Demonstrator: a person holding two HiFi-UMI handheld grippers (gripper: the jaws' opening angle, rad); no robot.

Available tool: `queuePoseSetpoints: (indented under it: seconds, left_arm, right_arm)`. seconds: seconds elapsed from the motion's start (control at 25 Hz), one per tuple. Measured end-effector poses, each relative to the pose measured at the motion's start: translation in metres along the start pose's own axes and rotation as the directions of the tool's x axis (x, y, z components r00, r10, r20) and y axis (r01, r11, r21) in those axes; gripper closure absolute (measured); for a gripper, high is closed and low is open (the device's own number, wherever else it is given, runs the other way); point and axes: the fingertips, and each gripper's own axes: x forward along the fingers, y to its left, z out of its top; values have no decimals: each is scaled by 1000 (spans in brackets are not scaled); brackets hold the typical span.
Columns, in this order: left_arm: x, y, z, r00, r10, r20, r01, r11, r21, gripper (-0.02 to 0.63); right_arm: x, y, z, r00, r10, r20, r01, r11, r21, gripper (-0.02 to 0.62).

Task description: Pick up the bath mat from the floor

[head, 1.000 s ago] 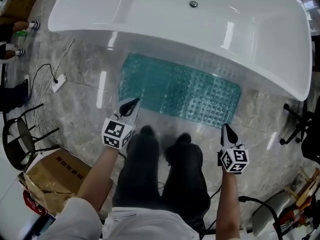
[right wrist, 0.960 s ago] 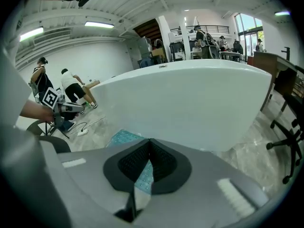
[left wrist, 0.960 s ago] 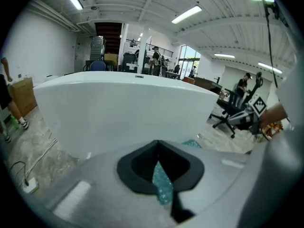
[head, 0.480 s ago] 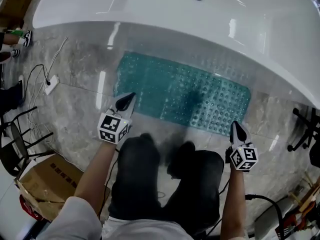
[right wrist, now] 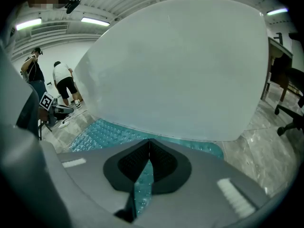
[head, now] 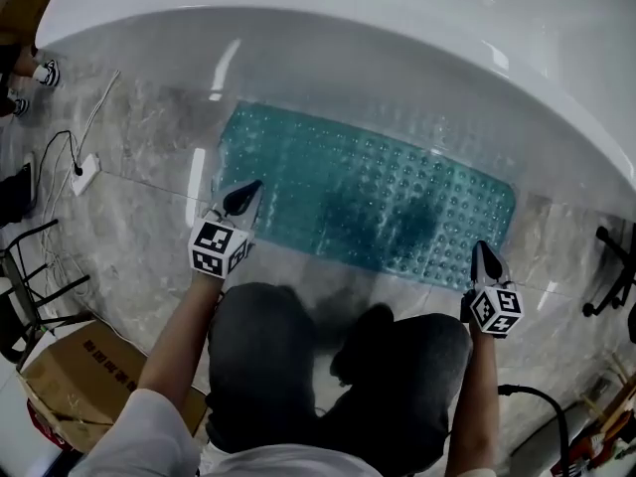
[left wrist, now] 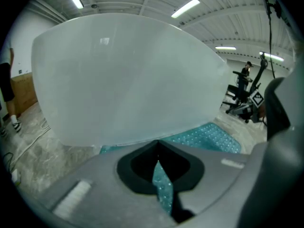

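The teal bath mat [head: 368,197], studded with bumps, lies flat on the marble floor against the white bathtub [head: 348,38]. My left gripper [head: 248,189] hangs over the mat's near left corner, shut with nothing in it. My right gripper [head: 484,249] is over the near right corner, also shut and empty. In the left gripper view the jaws [left wrist: 157,161] meet at the tip, with the mat [left wrist: 209,134] below the tub wall [left wrist: 128,75]. The right gripper view shows the same: closed tips [right wrist: 148,150], the mat [right wrist: 102,134] beyond, and the tub [right wrist: 180,65] filling the frame. Whether either tip touches the mat is unclear.
A cardboard box [head: 79,376] sits at the lower left, beside a black chair frame [head: 25,266]. A power strip with its cables [head: 79,172] lies left of the mat. An office chair base [head: 616,266] stands at the right. The person's knees [head: 338,356] fill the foreground.
Both grippers have dropped toward the mat's near corners, still shut. The person has crouched, so the floor and mat look larger.
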Motion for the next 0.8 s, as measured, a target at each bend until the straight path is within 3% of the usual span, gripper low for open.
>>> queuePoseSetpoints:
  seconds: [0.28,0.52,0.8]
  left_arm:
    - [39,29,-45,999,32,-41,-33,999,-19,603]
    - [65,55,-97,990,44,-130,-46,999,-11,601]
    - [90,115,-164,950,146,-277,-151,989,5,395]
  right_arm:
    - [32,-31,-47,999,-21,-41,21,1000,-1,560]
    - [49,-65,-87,993,-67,-97,65,998,-24,526]
    - [76,-114,-136,976,-97,-195,100,995,6,430]
